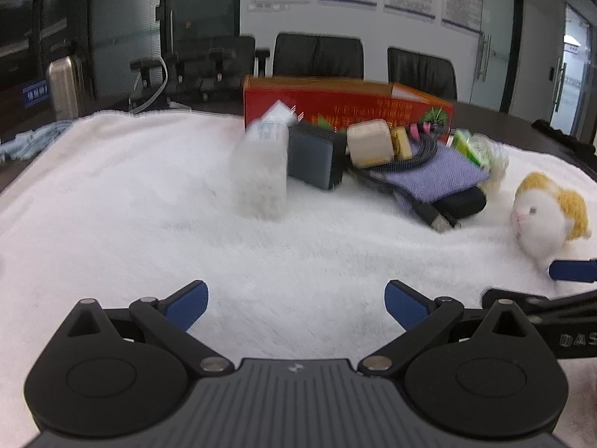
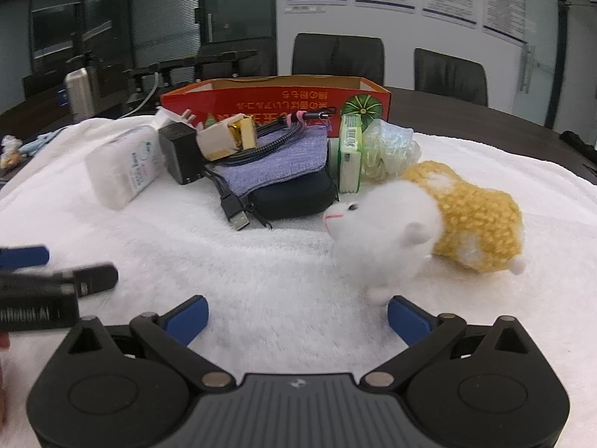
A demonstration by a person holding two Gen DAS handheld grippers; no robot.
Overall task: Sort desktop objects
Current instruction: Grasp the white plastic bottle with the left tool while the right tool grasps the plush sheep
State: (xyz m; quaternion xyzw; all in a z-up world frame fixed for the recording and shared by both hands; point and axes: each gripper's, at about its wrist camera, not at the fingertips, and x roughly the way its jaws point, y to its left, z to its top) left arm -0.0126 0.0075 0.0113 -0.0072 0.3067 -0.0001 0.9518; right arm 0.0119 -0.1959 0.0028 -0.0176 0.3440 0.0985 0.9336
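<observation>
Because nothing is picked yet, I hold my left gripper (image 1: 296,300) and right gripper (image 2: 297,315) spread wide, the right nearest the plush toy (image 2: 418,224), probably my first pick for the red box (image 2: 276,102).

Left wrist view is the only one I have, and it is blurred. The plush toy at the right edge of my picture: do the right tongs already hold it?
Observer: No. The right tongs are open and empty. The plush toy stands just ahead of them on the white towel, one paw close to a blue pad.
Operator: What is the blurred white thing in the middle of my picture?
Observer: A soft white pack with blue print, lying tilted beside the black adapter.
Operator: Is the red box open?
Observer: Yes, the red box is open at the top. Its inside does not show.
</observation>
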